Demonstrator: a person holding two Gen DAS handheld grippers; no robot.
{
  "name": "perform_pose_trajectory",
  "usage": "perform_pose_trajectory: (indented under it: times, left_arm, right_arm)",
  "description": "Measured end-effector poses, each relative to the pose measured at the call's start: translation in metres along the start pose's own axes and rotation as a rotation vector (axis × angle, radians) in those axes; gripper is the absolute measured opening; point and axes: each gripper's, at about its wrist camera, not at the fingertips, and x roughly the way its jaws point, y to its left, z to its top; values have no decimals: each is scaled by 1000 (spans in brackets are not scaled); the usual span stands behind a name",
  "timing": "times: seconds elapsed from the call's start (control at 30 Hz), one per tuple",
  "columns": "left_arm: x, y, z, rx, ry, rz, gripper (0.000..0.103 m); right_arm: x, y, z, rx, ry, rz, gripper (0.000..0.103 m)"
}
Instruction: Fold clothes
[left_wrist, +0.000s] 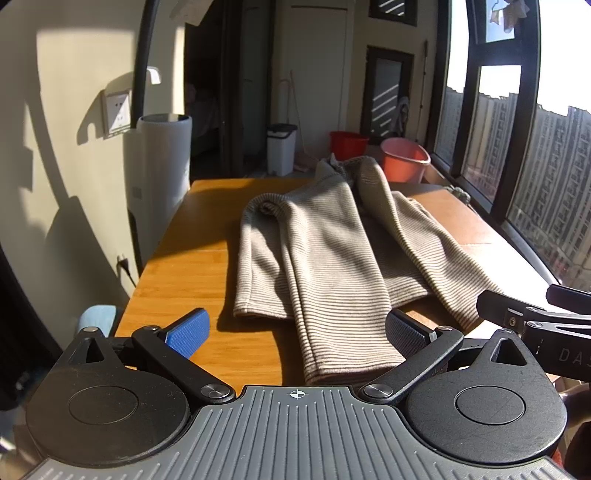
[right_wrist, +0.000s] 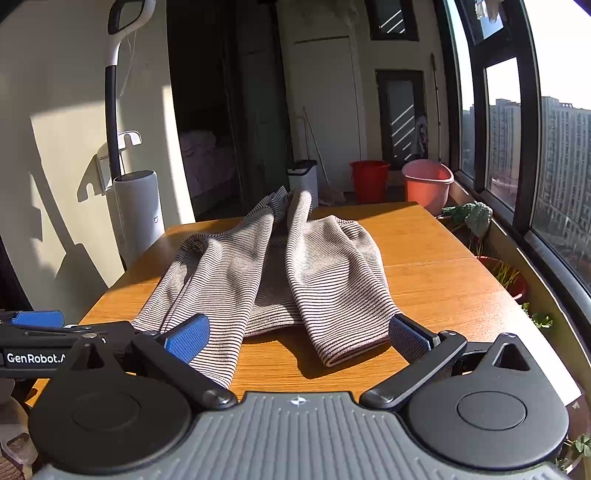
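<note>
A lived-in flat high in a tower block is shown: other high-rise blocks (right_wrist: 565, 162) are seen through dark-framed windows (left_wrist: 524, 122) on the right. A wooden table (right_wrist: 424, 280) is set in a sunlit glazed balcony room, with a red bucket (right_wrist: 369, 181), a pink basin (right_wrist: 428, 184) and a white bin (left_wrist: 281, 147) ranged on the far side. A bed (right_wrist: 207, 155) is glimpsed through the far doorway, potted plants (right_wrist: 476, 218) are kept on the sill, and a socket (left_wrist: 117, 112) is fixed to the left wall.
</note>
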Motion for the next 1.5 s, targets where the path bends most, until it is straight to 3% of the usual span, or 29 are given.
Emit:
perform_pose_trajectory:
  times: [0.57, 1.5]
  left_arm:
    - [-6, 4, 2, -15, -33, -14, 103]
    - [-3, -4, 0, 14, 22, 4, 103]
  right_arm:
    - [-10, 4, -8, -4, -4, -35, 103]
    - [-11, 6, -11, -13, 31, -9, 103]
